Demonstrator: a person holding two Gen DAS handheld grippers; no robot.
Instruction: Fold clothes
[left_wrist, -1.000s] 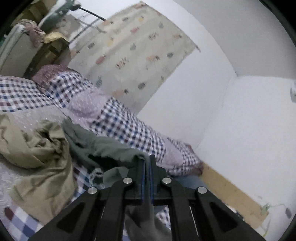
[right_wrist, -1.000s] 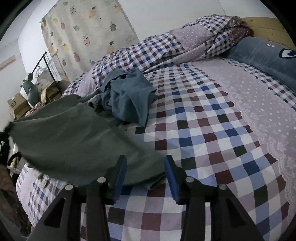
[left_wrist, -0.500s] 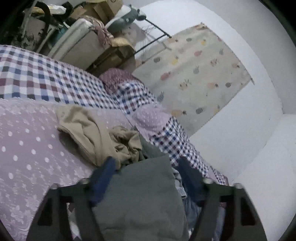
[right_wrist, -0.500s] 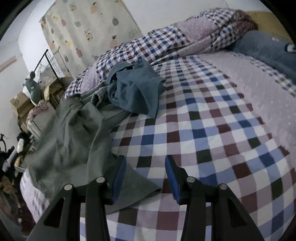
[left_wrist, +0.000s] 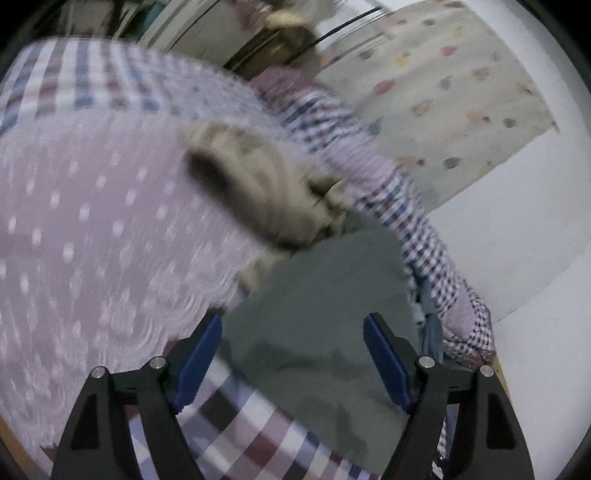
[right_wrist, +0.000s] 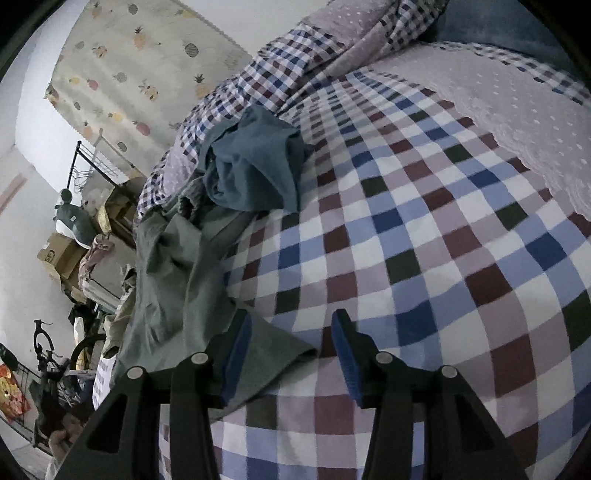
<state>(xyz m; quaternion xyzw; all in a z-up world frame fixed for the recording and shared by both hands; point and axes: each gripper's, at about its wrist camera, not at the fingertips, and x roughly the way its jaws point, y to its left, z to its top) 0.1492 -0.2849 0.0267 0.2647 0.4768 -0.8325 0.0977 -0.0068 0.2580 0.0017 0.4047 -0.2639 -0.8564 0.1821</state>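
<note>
- On the bed, at the far left of the left wrist view, the lilac dotted cover (left_wrist: 92, 221) with its lace edge spreads wide; this picture is blurred.
- Right of it lies a crumpled khaki garment (left_wrist: 266, 195), bunched up against the grey-green garment (left_wrist: 325, 295), which lies flat below it on the checked sheet (left_wrist: 243, 424).
- The left gripper (left_wrist: 293, 360) hangs over that grey-green cloth with its blue pads spread far apart; the cloth shows between them, but neither pad presses on it.
- Further right runs a rolled checked quilt (left_wrist: 417, 229), and behind it a fruit-print curtain (left_wrist: 450, 96) on the wall.
- Turning to the right wrist view, clutter and cardboard boxes (right_wrist: 59, 254) stand at the far left, beside the bed.
- The grey-green garment (right_wrist: 173, 280) trails from the bed's left edge down to the right gripper (right_wrist: 291, 358).
- Its jaws stand partly spread, a corner of the cloth lying between them; the left pad is at the fabric, the right pad clear of it.
- Above, a blue garment (right_wrist: 255, 166) lies in a heap against the quilt.
- Rightward, the checked sheet (right_wrist: 443, 258) lies bare, meeting the lilac cover (right_wrist: 535, 122).
</note>
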